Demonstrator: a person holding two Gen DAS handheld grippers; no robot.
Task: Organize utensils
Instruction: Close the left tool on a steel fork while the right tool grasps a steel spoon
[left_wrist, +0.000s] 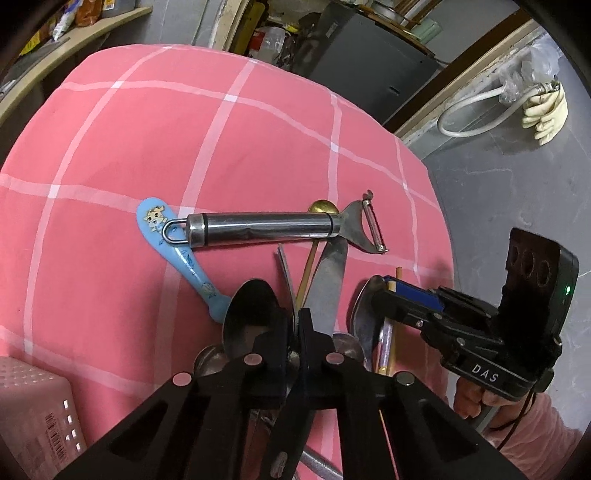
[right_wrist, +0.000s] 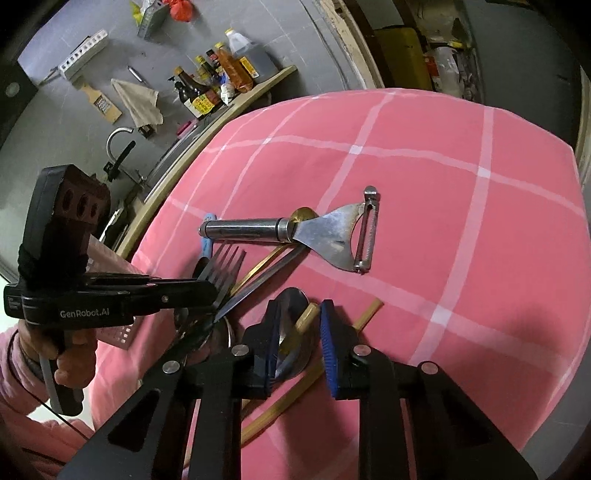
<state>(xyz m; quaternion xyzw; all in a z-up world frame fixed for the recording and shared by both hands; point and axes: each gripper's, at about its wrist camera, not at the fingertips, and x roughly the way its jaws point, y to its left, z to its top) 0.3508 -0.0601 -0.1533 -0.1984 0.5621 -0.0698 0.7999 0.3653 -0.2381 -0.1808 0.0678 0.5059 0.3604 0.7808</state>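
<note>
While lying crosswise, peeler, blade end rightward.

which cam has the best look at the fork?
Right wrist. The fork shows its tines clear, sticking out past the shut left gripper. The left wrist view gives only a thin metal edge of it between that gripper's own fingers, no tines readable.

"DAS" stands in white on the right claw body — "GenRobot.AI" on the left claw body.
</note>
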